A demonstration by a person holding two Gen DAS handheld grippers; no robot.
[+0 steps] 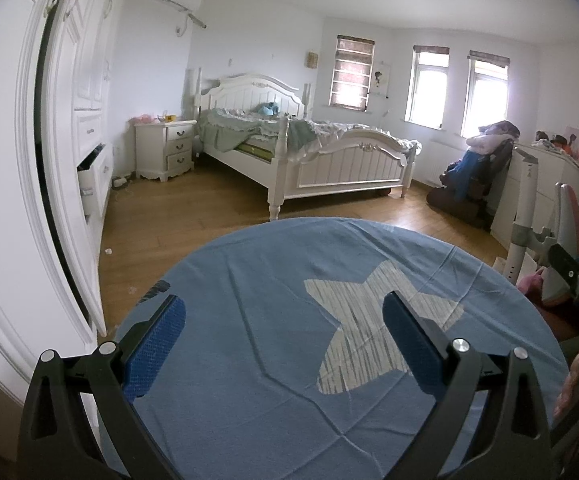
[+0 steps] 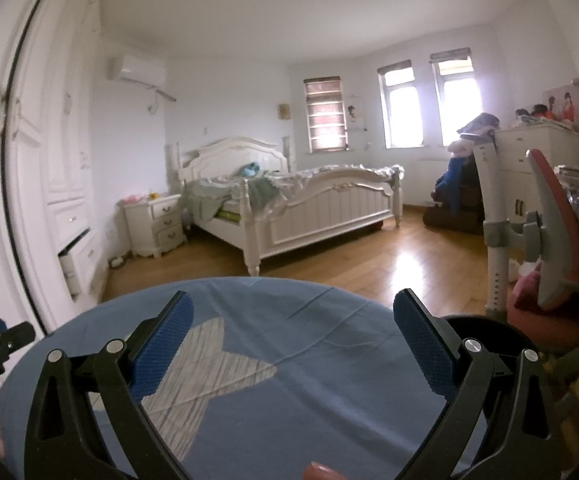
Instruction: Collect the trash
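Item: small white scrap (image 1: 108, 251) on the floor (image 1: 217, 208) beside the wardrobe (image 1: 65, 168), likely crumpled paper. Light, soft; you should pinch it across its middle. Left claw (image 1: 285, 342) and right claw (image 2: 293, 344): both spread, empty, above the blue-covered bench (image 1: 249, 280).

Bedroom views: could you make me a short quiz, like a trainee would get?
1. True or false: both tongs, left and right, are open and hold nothing.
2. What pale shape is printed on the blue cloth?
3. Where does the small white scrap lie: (a) on the bed, (b) on the floor by the wardrobe, (c) on the nightstand?

Key: 1 true; 2 a star; 3 b.
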